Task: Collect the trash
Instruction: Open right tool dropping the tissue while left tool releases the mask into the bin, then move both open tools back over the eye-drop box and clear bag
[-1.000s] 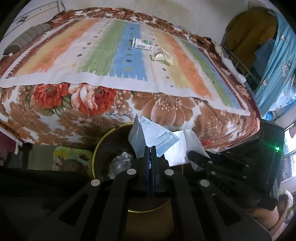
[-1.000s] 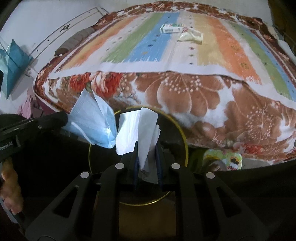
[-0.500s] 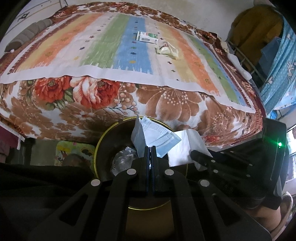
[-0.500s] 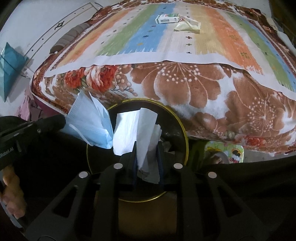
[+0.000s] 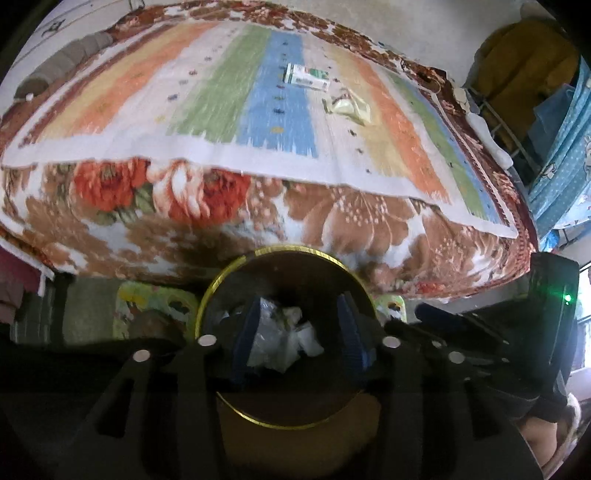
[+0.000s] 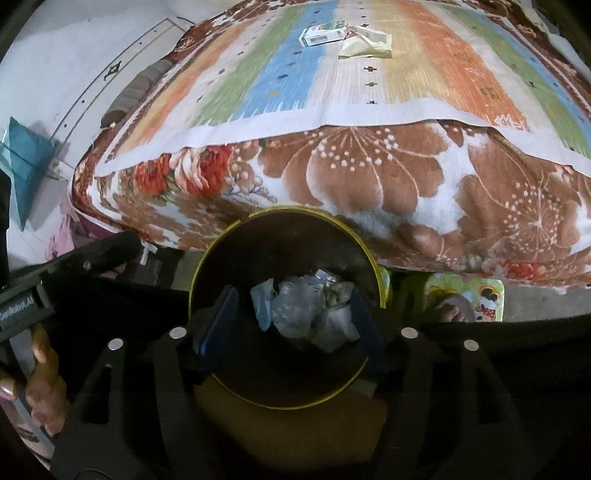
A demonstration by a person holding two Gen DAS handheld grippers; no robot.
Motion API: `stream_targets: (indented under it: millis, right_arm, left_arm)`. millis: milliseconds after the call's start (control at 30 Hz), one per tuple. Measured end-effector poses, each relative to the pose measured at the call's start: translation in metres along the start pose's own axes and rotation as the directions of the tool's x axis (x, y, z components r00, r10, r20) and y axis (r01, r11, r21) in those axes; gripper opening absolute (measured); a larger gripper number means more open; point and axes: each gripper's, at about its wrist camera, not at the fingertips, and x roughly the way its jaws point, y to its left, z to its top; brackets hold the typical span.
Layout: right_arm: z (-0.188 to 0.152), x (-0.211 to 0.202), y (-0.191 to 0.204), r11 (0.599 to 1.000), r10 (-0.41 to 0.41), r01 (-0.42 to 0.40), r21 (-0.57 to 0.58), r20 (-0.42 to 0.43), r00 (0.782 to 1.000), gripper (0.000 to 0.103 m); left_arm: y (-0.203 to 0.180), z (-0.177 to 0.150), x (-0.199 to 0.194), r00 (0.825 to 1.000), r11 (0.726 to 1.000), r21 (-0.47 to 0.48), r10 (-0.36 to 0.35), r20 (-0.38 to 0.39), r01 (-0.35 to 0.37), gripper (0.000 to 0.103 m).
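You had both grippers poised over the bin [image 6: 284,310], the drop step of the collecting job. Your left gripper [image 5: 299,332] had just been opening, its blue pads [image 5: 243,332] well apart with nothing pressed between them; your right gripper [image 6: 291,325] had likewise just been opening, jaws wide and empty. The crumpled trash [image 6: 314,314], plastic and a bluish scrap, lay down inside the bin, seen through the gap of each gripper. Bin stood against the near edge of the bed, gold rim [image 5: 280,249] just below the floral blanket [image 6: 369,173]. Next move, by my reckoning: lift clear and reach out over the striped cloth [image 5: 221,92] for the two pieces left. Far up the cloth lay a small white-and-green box [image 6: 323,33] and, just beside it, a pale crumpled wrapper [image 6: 367,44]. The box's printing was too small to read; lettering on the left gripper's body [image 6: 18,308] was only partly legible.
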Motion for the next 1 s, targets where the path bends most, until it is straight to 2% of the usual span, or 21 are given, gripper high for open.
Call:
stream_targets:
  millis: [133, 233, 400, 533, 700, 833, 1000]
  right_arm:
    - [0.014, -0.007, 0.004, 0.999, -0.023, 0.025, -0.039, 0.034, 0.999, 0.064]
    - [0.028, -0.01, 0.005, 0.997, -0.043, 0.046, -0.061, 0.044, 0.998, 0.068]
    - [0.059, -0.016, -0.002, 0.992, -0.088, 0.095, -0.078, 0.083, 0.993, 0.081]
    - [0.083, -0.019, -0.01, 0.993, -0.075, 0.082, -0.079, 0.097, 0.993, 0.083]
    - [0.109, -0.017, -0.011, 0.987, -0.113, 0.125, -0.105, 0.116, 0.987, 0.09]
    - [0.13, -0.015, -0.014, 0.984, -0.132, 0.146, -0.101, 0.134, 0.982, 0.093]
    - [0.159, -0.009, -0.024, 0.981, -0.161, 0.175, -0.082, 0.15, 0.975, 0.094]
  left_arm:
    - [-0.004, 0.023, 0.001, 0.997, 0.996, 0.042, 0.072, 0.038, -0.073, 0.057]
    - [-0.006, 0.042, 0.004, 0.993, 0.991, 0.073, 0.11, 0.05, -0.113, 0.063]
    - [-0.008, 0.074, 0.013, 0.989, 0.983, 0.114, 0.137, 0.052, -0.142, 0.073]
    - [-0.008, 0.093, 0.016, 0.989, 0.982, 0.127, 0.137, 0.054, -0.142, 0.082]
    - [-0.008, 0.123, 0.026, 0.977, 0.967, 0.149, 0.193, 0.088, -0.205, 0.088]
    - [-0.007, 0.145, 0.032, 0.971, 0.96, 0.169, 0.203, 0.126, -0.222, 0.097]
    - [-0.003, 0.175, 0.044, 0.968, 0.956, 0.184, 0.205, 0.143, -0.229, 0.097]
